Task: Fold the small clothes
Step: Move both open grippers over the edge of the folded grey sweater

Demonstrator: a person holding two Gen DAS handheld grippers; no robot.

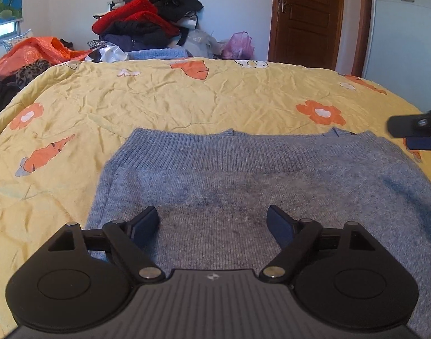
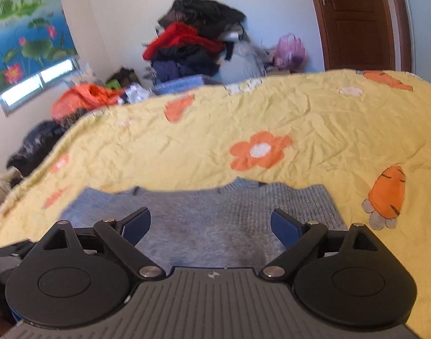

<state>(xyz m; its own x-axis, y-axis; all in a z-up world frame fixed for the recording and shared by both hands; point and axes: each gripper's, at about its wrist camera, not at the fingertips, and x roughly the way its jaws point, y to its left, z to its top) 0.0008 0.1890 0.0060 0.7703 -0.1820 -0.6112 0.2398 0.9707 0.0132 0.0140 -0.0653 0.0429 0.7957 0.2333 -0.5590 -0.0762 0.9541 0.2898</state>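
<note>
Right up close, the left gripper (image 1: 212,221) hangs just over the blue-grey knit sweater (image 1: 271,186), jaws spread wide with nothing in them. Same deal with the right gripper (image 2: 211,224): jaws apart, empty. Sweater's lying flat on the bed's yellow carrot-print quilt (image 1: 173,96), ribbed band toward the far side. Looks like it's laid out, maybe partly folded, hard to say. Orange plastic bag (image 1: 32,50) and purple one (image 1: 239,45) behind; contents unclear.

Soft daylight enters from the window (image 2: 37,83), beyond the bed (image 2: 314,130), lighting the room evenly. The right wrist view is motion-blurred throughout; the left is sharp. Fisheye bends both views' edges.
</note>
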